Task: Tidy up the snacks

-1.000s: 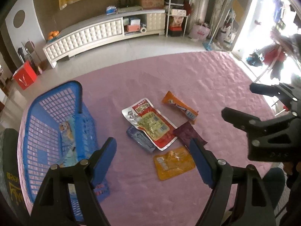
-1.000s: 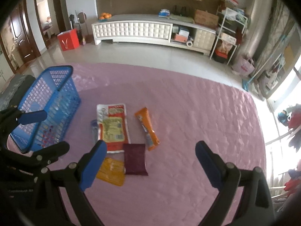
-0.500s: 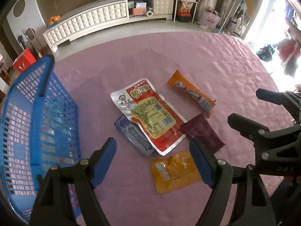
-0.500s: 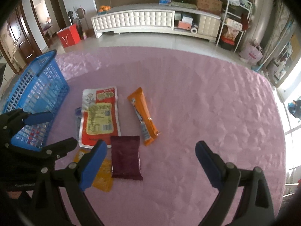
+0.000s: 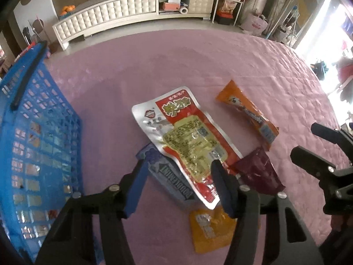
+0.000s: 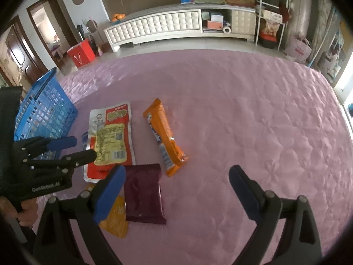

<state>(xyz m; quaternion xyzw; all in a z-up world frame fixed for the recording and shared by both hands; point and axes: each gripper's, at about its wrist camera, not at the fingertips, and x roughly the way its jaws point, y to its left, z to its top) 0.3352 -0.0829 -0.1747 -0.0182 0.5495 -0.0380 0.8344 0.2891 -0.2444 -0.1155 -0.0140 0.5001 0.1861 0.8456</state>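
Several snack packs lie on the pink quilted table [image 5: 198, 61]: a large red and white pack [image 5: 185, 137] [image 6: 110, 137], a blue-grey pack [image 5: 169, 176] partly under it, an orange bar [image 5: 249, 114] [image 6: 165, 137], a maroon pouch [image 5: 258, 172] [image 6: 143, 194] and a yellow pouch [image 5: 209, 227] [image 6: 117, 218]. My left gripper [image 5: 178, 174] [image 6: 72, 148] is open and empty, low over the near end of the red and blue-grey packs. My right gripper [image 6: 176, 176] [image 5: 308, 141] is open and empty above the maroon pouch and orange bar.
A blue plastic basket [image 5: 37, 132] [image 6: 44, 110] stands at the table's left edge, close to my left gripper. Beyond the table are a white TV cabinet [image 6: 176, 24], a shelf rack [image 6: 269, 11] and a red bag [image 6: 81, 53].
Both grippers have moved forward and down toward the snacks. My left gripper has narrowed somewhat and now hangs over the red and blue-grey packs. The basket has slid to the left edge of view.
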